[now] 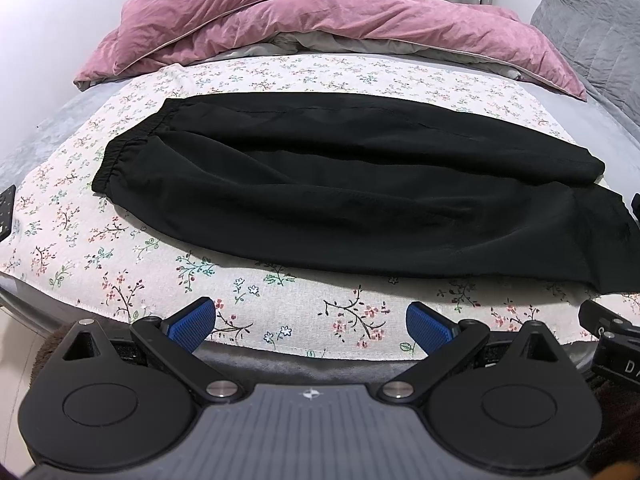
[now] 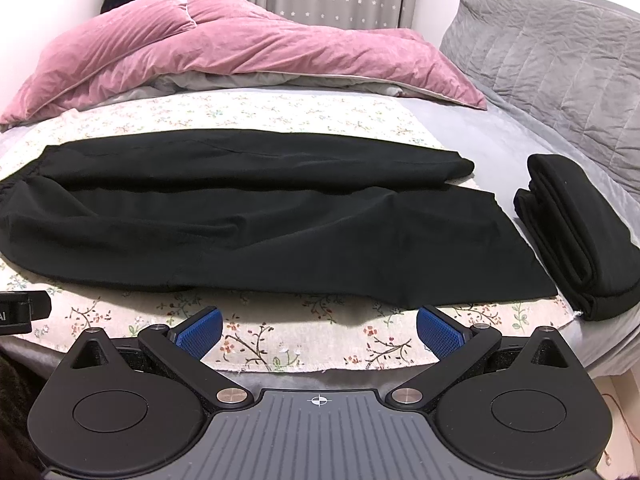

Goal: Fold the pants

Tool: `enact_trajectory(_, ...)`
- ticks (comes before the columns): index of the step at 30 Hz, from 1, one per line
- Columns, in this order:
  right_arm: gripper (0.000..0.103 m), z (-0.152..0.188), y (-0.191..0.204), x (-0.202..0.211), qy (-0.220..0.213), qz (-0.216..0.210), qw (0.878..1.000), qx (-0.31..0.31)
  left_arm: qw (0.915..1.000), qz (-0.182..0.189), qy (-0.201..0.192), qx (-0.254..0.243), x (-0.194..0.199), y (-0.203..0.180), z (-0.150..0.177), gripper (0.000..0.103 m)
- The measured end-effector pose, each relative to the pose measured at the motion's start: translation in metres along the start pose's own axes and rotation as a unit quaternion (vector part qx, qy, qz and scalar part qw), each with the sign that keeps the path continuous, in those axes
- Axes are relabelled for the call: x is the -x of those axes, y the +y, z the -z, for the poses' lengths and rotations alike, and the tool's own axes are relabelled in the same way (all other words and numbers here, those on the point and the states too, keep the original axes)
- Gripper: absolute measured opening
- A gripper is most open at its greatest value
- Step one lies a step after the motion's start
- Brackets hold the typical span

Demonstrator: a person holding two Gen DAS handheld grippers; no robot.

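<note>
Black pants (image 1: 344, 196) spread flat across floral cloth (image 1: 132, 236). Left gripper (image 1: 311, 322), right gripper (image 2: 318, 330) both spread wide, empty. Folded black garment (image 2: 576, 236) at 3 o'clock of pants.

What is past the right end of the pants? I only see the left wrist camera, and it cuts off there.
Observer: A folded black garment lies there on the grey sheet, apart from the pants.
Operator: Is my right gripper holding anything?
Observer: No. The right gripper is open and empty, over the near edge of the floral cloth.
Operator: Where does the near leg stop?
Observer: Its hem ends on the floral cloth.
</note>
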State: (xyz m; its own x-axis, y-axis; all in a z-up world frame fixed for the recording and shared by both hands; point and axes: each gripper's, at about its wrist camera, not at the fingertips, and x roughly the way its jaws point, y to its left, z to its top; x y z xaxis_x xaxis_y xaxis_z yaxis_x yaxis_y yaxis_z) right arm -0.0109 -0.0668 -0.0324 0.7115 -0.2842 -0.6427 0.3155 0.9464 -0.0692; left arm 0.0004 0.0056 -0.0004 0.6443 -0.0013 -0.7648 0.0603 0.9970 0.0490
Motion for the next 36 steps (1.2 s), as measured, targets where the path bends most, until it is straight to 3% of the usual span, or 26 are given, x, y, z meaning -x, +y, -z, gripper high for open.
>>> enact_trajectory(12,0.103,-0.004,-0.007,-0.01,0.004,-0.002,1.0,-0.011,0.9999,-0.003,0.004,-0.009,-0.009,-0.009,0.001,0.103)
enact_trajectory(14,0.103,-0.004,-0.008,-0.015,0.007,0.0,1.0,-0.01,0.9999,-0.001,-0.003,-0.012,-0.011,-0.012,0.001,0.103)
enact_trajectory(16,0.103,-0.004,-0.008,-0.023,0.012,0.005,1.0,-0.004,0.9992,0.004,-0.036,-0.015,-0.013,-0.016,0.003,0.103)
enact_trajectory(18,0.103,-0.003,-0.01,-0.029,0.013,0.013,1.0,0.004,0.998,0.008,-0.052,-0.035,-0.019,-0.023,0.004,0.103)
enact_trajectory(22,0.103,-0.004,-0.032,-0.046,0.028,0.004,1.0,0.006,0.9961,0.041,-0.027,-0.074,-0.042,-0.032,-0.001,0.103)
enact_trajectory(27,0.103,-0.013,-0.108,-0.076,0.069,-0.015,0.992,-0.109,0.9885,0.117,0.009,-0.094,-0.068,-0.034,-0.01,0.103)
enact_trajectory(31,0.1,-0.009,-0.183,-0.094,0.071,-0.054,0.964,-0.249,0.9845,0.128,-0.011,-0.119,-0.076,-0.028,-0.009,0.103)
enact_trajectory(34,0.083,-0.003,-0.217,-0.106,0.077,-0.065,0.944,-0.313,0.9837,0.106,-0.028,-0.143,-0.082,-0.023,-0.009,0.103)
enact_trajectory(36,0.071,0.002,-0.229,-0.112,0.077,-0.065,0.935,-0.339,0.9864,0.103,-0.018,-0.127,-0.09,-0.009,-0.011,0.103)
